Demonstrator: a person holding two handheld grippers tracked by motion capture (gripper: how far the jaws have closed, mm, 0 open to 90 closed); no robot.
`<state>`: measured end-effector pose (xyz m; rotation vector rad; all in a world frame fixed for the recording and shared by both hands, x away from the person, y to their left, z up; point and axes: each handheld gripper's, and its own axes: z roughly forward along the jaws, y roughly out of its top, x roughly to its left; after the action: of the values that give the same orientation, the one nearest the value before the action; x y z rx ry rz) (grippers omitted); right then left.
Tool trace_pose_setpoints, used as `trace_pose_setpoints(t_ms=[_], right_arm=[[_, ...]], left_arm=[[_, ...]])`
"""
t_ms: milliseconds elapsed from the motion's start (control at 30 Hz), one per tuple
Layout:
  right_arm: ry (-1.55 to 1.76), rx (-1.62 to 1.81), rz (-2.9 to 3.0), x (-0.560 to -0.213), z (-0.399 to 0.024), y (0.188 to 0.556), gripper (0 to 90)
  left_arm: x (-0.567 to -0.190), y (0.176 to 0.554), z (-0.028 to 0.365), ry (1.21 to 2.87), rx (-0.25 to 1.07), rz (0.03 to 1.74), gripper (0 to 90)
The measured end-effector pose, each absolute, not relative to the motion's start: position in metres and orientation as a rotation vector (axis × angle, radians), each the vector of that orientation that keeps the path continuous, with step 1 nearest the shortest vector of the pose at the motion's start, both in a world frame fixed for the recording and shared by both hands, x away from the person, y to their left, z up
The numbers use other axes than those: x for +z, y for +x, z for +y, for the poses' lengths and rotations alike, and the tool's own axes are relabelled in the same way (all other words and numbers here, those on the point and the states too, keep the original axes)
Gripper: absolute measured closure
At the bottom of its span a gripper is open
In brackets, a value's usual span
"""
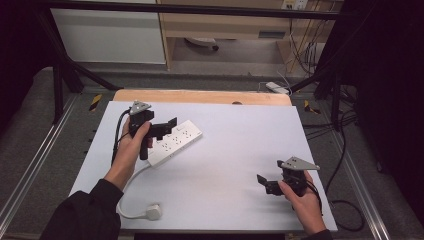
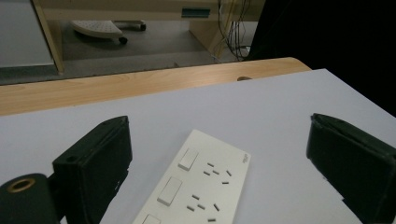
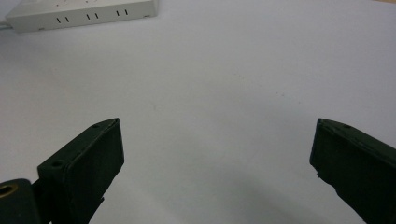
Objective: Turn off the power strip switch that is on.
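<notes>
Left gripper (image 1: 159, 128): jaws spread, over strip (image 1: 176, 142), centre-left of frame.
Strip axis: lower-left to upper-right.
Right gripper (image 1: 266, 183): jaws spread, lower right, well apart.

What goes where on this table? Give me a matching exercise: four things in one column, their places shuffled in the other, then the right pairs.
Things:
1. power strip
2. plug
3. left gripper
4. right gripper

Places:
A. near right of the table, fingers wide apart
B. near left edge, at the cable's end
C. over the power strip, fingers wide apart
D. far left of the white top, lying flat

Pairs: 1-D, 2-B, 3-C, 4-A
</notes>
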<state>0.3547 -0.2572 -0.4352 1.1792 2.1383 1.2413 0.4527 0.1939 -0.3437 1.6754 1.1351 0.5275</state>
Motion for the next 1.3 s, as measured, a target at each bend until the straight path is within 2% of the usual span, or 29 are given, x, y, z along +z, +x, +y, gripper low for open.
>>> trace_pose_setpoints(t_ms=[567,1300], right_arm=[[1.179,1.237,2.137,-0.435,-0.257,0.355,3.4],[1.176,1.226,2.156,-0.438,-0.254,0.357,3.6]], left_arm=[[-0.330,0.402,0.200,1.654,0.527,1.045,7.0],[-0.352,0.347,0.245,1.620,0.574,1.057,6.6]])
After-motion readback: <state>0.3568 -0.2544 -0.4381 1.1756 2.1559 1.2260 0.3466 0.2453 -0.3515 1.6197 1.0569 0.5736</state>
